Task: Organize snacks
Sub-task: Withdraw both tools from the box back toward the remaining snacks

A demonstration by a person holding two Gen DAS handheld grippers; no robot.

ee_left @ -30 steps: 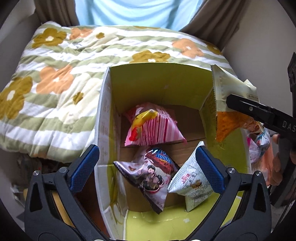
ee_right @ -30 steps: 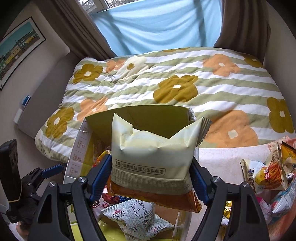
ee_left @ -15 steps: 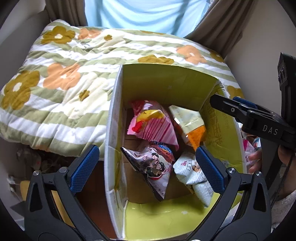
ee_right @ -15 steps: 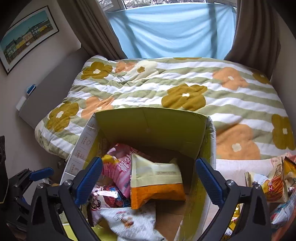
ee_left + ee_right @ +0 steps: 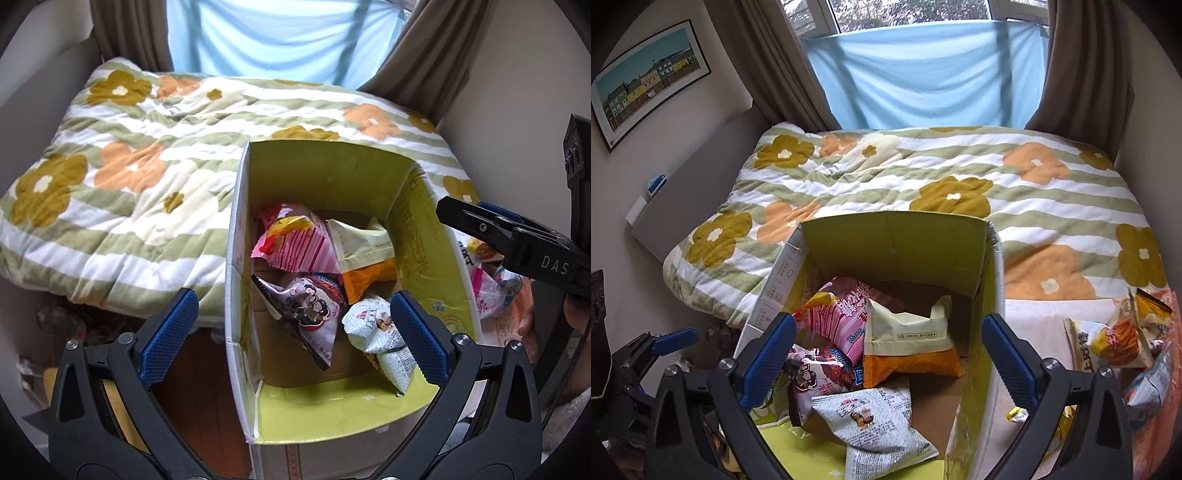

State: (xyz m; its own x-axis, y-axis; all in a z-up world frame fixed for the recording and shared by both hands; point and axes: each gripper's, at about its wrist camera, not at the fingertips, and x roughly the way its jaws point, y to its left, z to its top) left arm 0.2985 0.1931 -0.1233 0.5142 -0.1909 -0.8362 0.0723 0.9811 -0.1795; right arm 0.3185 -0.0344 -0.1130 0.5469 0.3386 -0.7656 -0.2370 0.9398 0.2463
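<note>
An open cardboard box (image 5: 428, 236) with green flaps stands against the bed; it also shows in the right wrist view (image 5: 897, 243). Inside lie a pink striped bag (image 5: 295, 243), a cream-and-orange bag (image 5: 364, 254) (image 5: 908, 339), a dark cartoon bag (image 5: 306, 314) and a pale patterned bag (image 5: 380, 336) (image 5: 875, 417). My left gripper (image 5: 293, 332) is open and empty above the box's near end. My right gripper (image 5: 888, 350) is open and empty above the box; its arm shows at the right of the left wrist view (image 5: 517, 243).
A flowered quilt (image 5: 923, 184) covers the bed behind the box. More snack bags (image 5: 1119, 343) lie on the surface right of the box. Curtains and a blue sheet (image 5: 923, 74) hang behind. Wooden floor (image 5: 199, 398) lies left of the box.
My right gripper opened and let go of the cream-and-orange bag, which dropped into the box. Both grippers have drawn back and upward a little.
</note>
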